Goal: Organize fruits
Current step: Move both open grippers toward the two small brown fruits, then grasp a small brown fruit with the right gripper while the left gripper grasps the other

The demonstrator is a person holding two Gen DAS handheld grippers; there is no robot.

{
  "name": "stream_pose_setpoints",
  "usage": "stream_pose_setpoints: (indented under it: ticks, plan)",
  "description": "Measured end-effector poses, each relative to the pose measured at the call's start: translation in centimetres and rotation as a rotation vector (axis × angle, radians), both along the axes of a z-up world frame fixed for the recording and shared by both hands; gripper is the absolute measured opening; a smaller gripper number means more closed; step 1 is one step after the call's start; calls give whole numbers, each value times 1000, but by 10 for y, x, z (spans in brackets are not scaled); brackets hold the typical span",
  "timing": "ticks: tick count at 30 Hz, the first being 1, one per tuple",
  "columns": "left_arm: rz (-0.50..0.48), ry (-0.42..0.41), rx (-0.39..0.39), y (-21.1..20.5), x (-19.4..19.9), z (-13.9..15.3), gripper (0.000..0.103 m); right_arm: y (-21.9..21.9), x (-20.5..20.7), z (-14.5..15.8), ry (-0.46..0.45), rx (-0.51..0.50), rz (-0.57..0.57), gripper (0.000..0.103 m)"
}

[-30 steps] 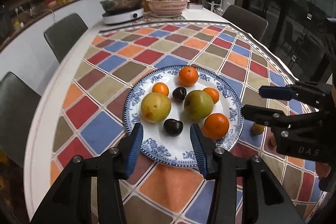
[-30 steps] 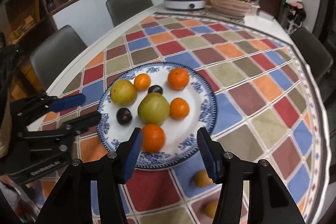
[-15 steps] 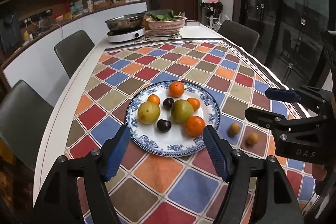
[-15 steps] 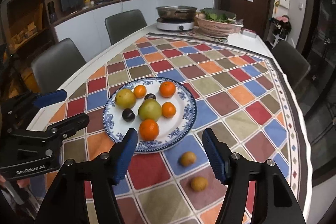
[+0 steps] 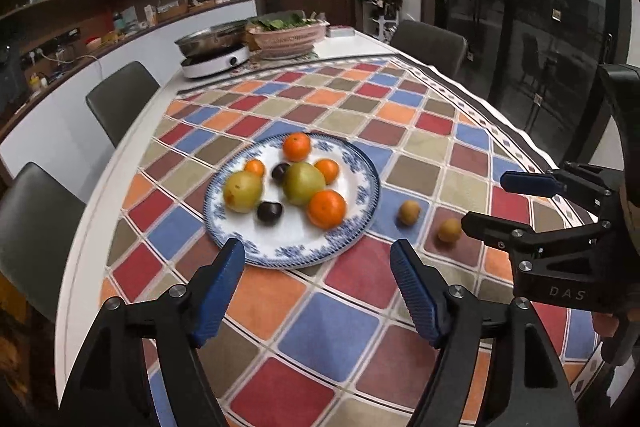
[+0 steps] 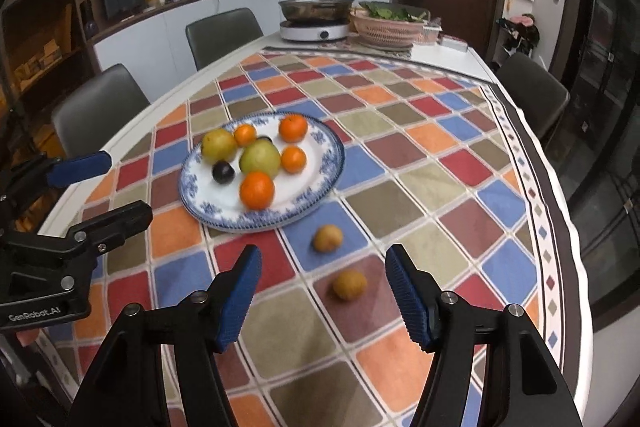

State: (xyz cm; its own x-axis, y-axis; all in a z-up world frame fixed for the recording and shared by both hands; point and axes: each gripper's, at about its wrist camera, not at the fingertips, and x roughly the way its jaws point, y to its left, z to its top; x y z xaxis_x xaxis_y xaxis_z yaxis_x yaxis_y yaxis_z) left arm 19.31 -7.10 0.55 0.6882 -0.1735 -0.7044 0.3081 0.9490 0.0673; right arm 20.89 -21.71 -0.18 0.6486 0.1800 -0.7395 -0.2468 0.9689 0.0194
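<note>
Left gripper (image 5: 316, 281): we hold it tilted down near the table's (image 5: 80, 227) edge, jaws just spread, empty.
Right gripper (image 6: 322, 289): likewise, spread above a loose fruit (image 6: 350, 285).
Plate (image 5: 360, 223): oranges (image 5: 326, 209), pears (image 5: 304, 183), plums (image 5: 269, 212).

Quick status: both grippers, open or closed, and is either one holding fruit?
Left gripper: open, holding nothing; jaws have just been opening.
Right gripper: open, holding nothing; jaws have just been opening.

Checked tablecloth (image 5: 340, 327) on table (image 5: 80, 267); plate (image 5: 360, 227), two loose fruits (image 5: 409, 213).
</note>
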Motion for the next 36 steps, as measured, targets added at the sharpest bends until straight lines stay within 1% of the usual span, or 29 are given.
stream_pose_setpoints:
  ticks: [5, 10, 11, 12, 13, 15, 16, 17, 18, 22, 23, 27, 29, 34, 36]
  plan:
    - [-28, 41, 1, -11, -2, -19, 75, -10, 0, -17, 30, -15, -6, 65]
    - [-34, 78, 9, -16, 1, -36, 75, -13, 5, -31, 52, -23, 2, 64]
    - [-34, 84, 11, -16, 1, -39, 75, -13, 7, -34, 55, -23, 8, 63]
    - [-33, 91, 12, -16, 2, -41, 75, -12, 9, -38, 60, -28, 9, 59]
    - [-30, 100, 12, -16, 3, -43, 75, -12, 11, -40, 65, -28, 12, 56]
    - [-26, 110, 15, -16, 4, -47, 75, -10, 17, -47, 80, -27, 22, 54]
    - [-24, 113, 17, -16, 5, -48, 75, -10, 18, -49, 85, -26, 20, 53]
    - [-24, 116, 18, -16, 6, -49, 75, -9, 22, -54, 97, -22, 24, 47]
    - [-25, 117, 19, -16, 6, -50, 75, -9, 24, -57, 110, -21, 26, 44]
    - [-35, 116, 32, -20, 7, -52, 74, -9, 29, -68, 133, -24, 22, 42]
    - [-37, 115, 34, -20, 7, -53, 75, -9, 30, -70, 140, -25, 22, 38]
    - [-49, 112, 28, -23, 10, -53, 74, -8, 32, -75, 144, -30, 30, 35]
    - [-60, 109, 22, -25, 12, -53, 74, -9, 32, -76, 144, -25, 29, 30]
    - [-105, 92, 1, -36, 24, -50, 73, -18, 29, -71, 130, 13, 8, 30]
    - [-124, 94, -13, -42, 31, -49, 68, -25, 27, -66, 123, 11, -28, 30]
